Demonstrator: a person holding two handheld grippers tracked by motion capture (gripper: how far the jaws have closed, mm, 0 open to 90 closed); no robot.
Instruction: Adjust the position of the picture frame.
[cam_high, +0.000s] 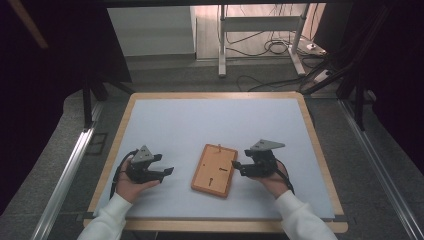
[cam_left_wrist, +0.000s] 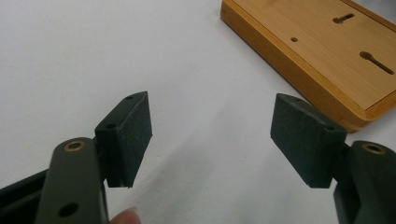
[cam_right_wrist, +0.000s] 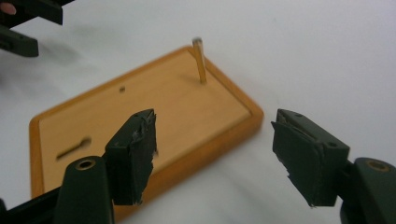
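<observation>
Your flat rectangular wooden board (cam_high: 215, 170), honey-coloured with a raised rim, lies on the white sheet (cam_high: 210, 120) that covers the wood-edged table (cam_high: 320, 165), a little toward the near edge and roughly midway between the left and right edges. It sits slightly turned, its long sides running from near to far. A thin wooden peg (cam_right_wrist: 200, 61) stands upright near the board's far short edge, and in the right gripper view you can see it rising from the board's inner panel. Two keyhole-shaped slots (cam_left_wrist: 376, 62) and a small round hole (cam_left_wrist: 294, 39) are cut into the panel.

Your left gripper (cam_high: 167, 171) rests on the sheet to the left of the board, near it but not touching, jaws pointing toward it. In the left gripper view its dark pads (cam_left_wrist: 133, 135) stand wide apart with only bare sheet between them, and the board's corner lies beyond the right-hand pad.

Your right gripper (cam_high: 236, 166) is just beside the board's right long edge. Its jaws stand well apart and grip nothing; in the right gripper view the board's near edge and corner lie below and between the worn pads (cam_right_wrist: 135, 149), with no pad pressing on it.
</observation>
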